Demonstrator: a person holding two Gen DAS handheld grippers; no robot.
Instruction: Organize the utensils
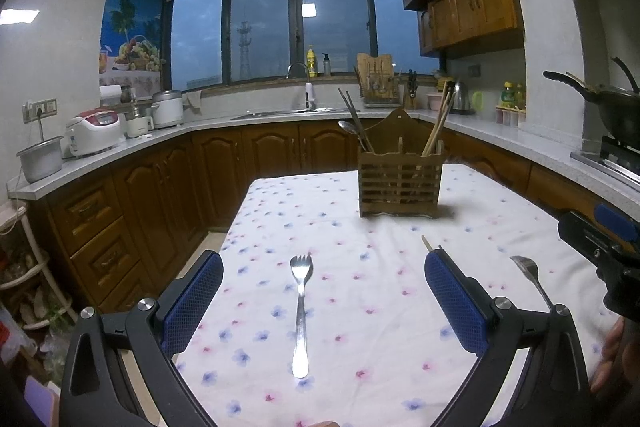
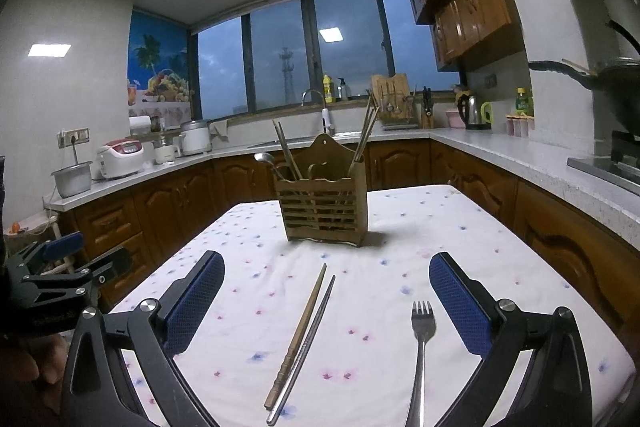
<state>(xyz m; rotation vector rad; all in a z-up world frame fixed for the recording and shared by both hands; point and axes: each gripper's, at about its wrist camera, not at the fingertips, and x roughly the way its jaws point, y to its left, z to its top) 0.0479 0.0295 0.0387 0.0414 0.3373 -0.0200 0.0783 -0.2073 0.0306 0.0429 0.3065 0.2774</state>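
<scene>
Kitchen cabinets and a dark window ring a tabletop point(image 1: 500, 211) under a white cloth printed with small blue and pink flowers. Ahead of both grippers, near the far end, stands a slatted wooden utensil holder point(image 2: 322, 205) with chopsticks and a spoon already upright in it. The left hand-held gripper point(image 1: 324, 301) hovers low over the cloth, released, its blue pads wide apart and holding nothing; a metal fork point(image 1: 301, 311) lies between them, tines pointing away toward the holder. The right hand-held gripper point(image 2: 326, 301) is likewise spread and empty. Between its pads lie a wooden chopstick point(image 2: 298, 335) and a metal chopstick point(image 2: 306, 347), side by side and nearly touching. Just inside its right pad lies a second fork point(image 2: 421, 351), tines pointing away.
</scene>
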